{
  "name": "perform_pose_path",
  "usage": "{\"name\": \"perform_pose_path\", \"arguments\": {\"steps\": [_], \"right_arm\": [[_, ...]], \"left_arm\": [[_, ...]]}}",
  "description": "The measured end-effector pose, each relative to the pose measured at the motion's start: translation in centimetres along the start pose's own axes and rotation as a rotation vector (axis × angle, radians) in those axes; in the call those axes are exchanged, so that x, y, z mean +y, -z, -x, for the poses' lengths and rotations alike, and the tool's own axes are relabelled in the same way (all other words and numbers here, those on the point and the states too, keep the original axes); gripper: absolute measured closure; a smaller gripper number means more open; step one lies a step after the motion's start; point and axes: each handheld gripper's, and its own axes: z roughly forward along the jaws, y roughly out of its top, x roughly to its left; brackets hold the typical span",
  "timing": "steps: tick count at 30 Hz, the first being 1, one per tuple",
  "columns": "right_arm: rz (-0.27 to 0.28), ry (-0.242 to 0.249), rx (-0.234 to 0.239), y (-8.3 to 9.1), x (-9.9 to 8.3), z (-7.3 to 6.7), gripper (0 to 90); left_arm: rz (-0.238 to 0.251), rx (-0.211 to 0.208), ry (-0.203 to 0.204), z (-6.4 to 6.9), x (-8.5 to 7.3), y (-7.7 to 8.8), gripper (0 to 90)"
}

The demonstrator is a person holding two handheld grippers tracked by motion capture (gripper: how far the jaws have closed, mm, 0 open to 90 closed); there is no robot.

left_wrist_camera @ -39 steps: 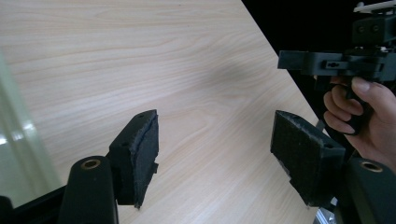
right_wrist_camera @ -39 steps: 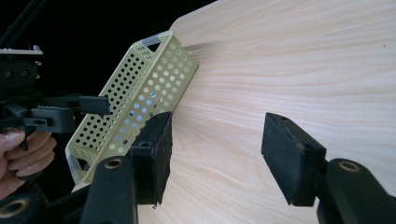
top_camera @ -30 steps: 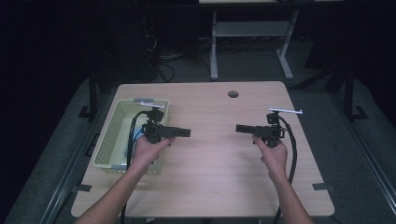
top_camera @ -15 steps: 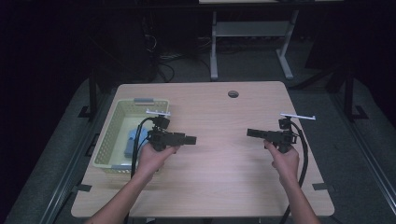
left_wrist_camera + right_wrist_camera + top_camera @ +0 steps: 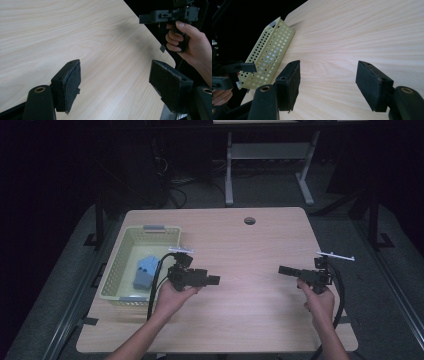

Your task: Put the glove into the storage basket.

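My left gripper [image 5: 216,280] is held low over the wooden table [image 5: 250,320], just right of the yellow perforated basket [image 5: 114,270], pointing right. In its own view the left gripper [image 5: 115,85] stands open over bare wood; its jaws have just been opening, with nothing between them. My right gripper [image 5: 281,269] hovers near the table's right side, pointing left at the other one. The right gripper [image 5: 328,85] is open too, its jaws just opening further on nothing. A blue block [image 5: 144,270] lies inside the basket.
The basket [image 5: 268,55] stands along the table's left edge. A round cable hole [image 5: 249,220] sits at the table's far middle. Cables trail from both grippers. A white desk frame [image 5: 265,155] stands on the dark floor beyond the table.
Both hands have drifted toward the near edge and to the right, sinking a little. The right hand moved farther. Both pairs of jaws stand slightly wider.
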Motion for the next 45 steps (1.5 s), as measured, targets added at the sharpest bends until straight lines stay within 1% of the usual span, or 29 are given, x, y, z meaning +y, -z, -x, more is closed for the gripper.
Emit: {"name": "perform_pose_path", "arguments": {"steps": [3,5,6,7,10,12,18,20,23,25,26,28,29,30,36,38,41,44,45], "right_arm": [[0.006,-0.017,-0.011,0.6,-0.5,0.8,35.6],[0.006,-0.024,-0.014,0.9,-0.8,1.2,35.4],[0.011,-0.02,-0.014,1.0,-1.0,1.5,35.4],[0.014,-0.028,-0.014,1.2,-1.2,1.7,35.0],[0.017,-0.039,-0.018,1.6,-1.6,2.2,35.0],[0.014,-0.038,-0.023,1.8,-1.8,2.4,34.7],[0.008,-0.037,-0.024,2.3,-2.6,2.6,33.5],[0.008,-0.039,-0.018,2.4,-2.9,2.7,33.3],[0.009,-0.038,-0.013,2.6,-3.4,2.8,32.8],[0.011,-0.036,-0.001,2.6,-3.7,2.9,32.7],[0.014,-0.038,0.003,2.7,-3.9,2.9,32.8],[0.013,-0.033,0.01,2.8,-4.1,2.9,32.7],[0.013,-0.027,0.006,2.9,-4.3,2.8,32.7],[0.016,-0.026,0.003,2.9,-4.3,2.7,32.7],[0.017,-0.006,-0.005,3.2,-4.9,2.6,31.7],[0.011,-0.006,-0.01,3.2,-5.1,2.7,30.7],[0.005,0.003,-0.005,3.1,-5.4,2.5,30.4],[0.002,0.012,-0.004,3.0,-5.5,2.4,29.7],[-0.001,0.012,-0.001,2.9,-5.6,2.5,29.4]], "left_arm": [[-0.01,0.008,-0.02,0.3,-0.4,-0.6,24.1],[-0.013,0.0,-0.016,0.4,-0.6,-0.9,24.0],[-0.019,-0.002,-0.022,0.5,-0.8,-1.1,23.9],[-0.016,-0.01,-0.018,0.5,-0.9,-1.3,23.8],[-0.009,-0.049,-0.004,0.8,-1.5,-1.8,23.8],[-0.011,-0.068,-0.007,1.0,-1.9,-2.1,23.8],[-0.018,-0.093,0.001,1.2,-2.9,-3.2,23.5],[-0.019,-0.096,-0.017,1.2,-3.1,-3.4,23.3],[-0.013,-0.099,-0.024,1.5,-3.5,-3.6,22.9],[-0.019,-0.09,-0.048,1.7,-3.8,-3.7,22.9],[-0.013,-0.091,-0.04,1.8,-4.0,-3.8,22.9],[-0.011,-0.095,-0.045,1.9,-4.5,-4.0,22.9],[-0.014,-0.094,-0.054,1.9,-4.6,-4.1,22.8],[-0.014,-0.095,-0.052,2.0,-4.9,-4.2,22.8],[-0.018,-0.098,-0.065,2.2,-6.0,-4.3,22.7],[-0.021,-0.104,-0.071,2.2,-6.2,-4.2,22.7],[-0.014,-0.102,-0.083,2.3,-6.3,-4.1,22.7],[-0.006,-0.107,-0.084,2.5,-6.5,-4.1,22.7],[-0.003,-0.11,-0.078,2.5,-6.7,-4.2,22.7]]}}
